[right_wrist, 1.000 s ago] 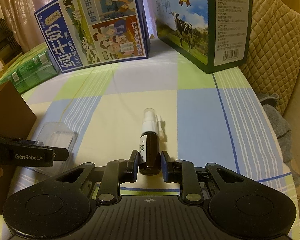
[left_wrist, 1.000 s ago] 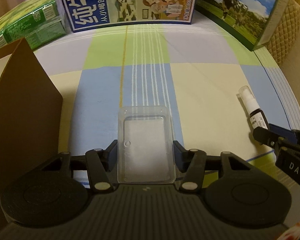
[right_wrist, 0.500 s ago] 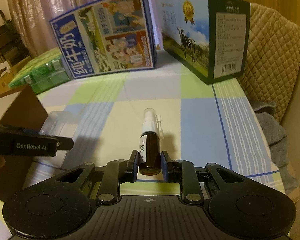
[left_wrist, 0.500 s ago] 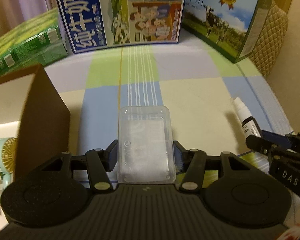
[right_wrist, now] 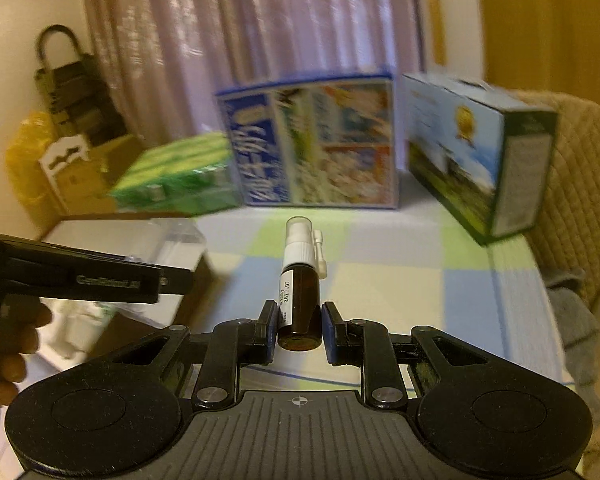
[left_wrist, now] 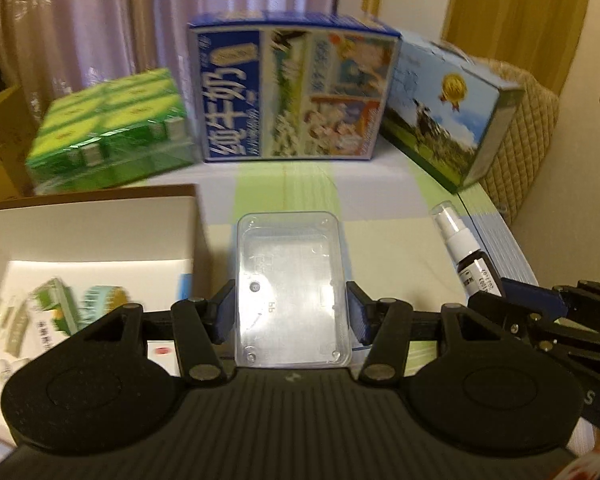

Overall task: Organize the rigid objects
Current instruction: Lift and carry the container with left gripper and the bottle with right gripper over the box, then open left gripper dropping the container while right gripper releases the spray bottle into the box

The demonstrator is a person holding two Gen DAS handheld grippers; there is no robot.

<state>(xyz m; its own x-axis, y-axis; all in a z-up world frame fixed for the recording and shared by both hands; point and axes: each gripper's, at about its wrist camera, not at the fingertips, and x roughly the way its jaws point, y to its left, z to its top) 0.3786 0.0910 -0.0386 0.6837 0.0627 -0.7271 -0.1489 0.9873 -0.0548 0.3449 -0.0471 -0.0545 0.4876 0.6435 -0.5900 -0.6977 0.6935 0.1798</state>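
Observation:
My left gripper is shut on a clear plastic box and holds it in the air beside the open cardboard box at the left. My right gripper is shut on a brown spray bottle with a white nozzle and clear cap, held above the checked cloth. The bottle also shows at the right of the left wrist view. The clear box shows at the left of the right wrist view, behind the left gripper's finger.
A blue milk carton case, a green-and-blue cow carton and a green shrink-wrapped pack stand along the back of the checked cloth. The cardboard box holds several packets. A quilted chair stands at the right.
Both grippers have risen well above the cloth with their objects. The left gripper now looks over the cardboard box's wall into its inside.

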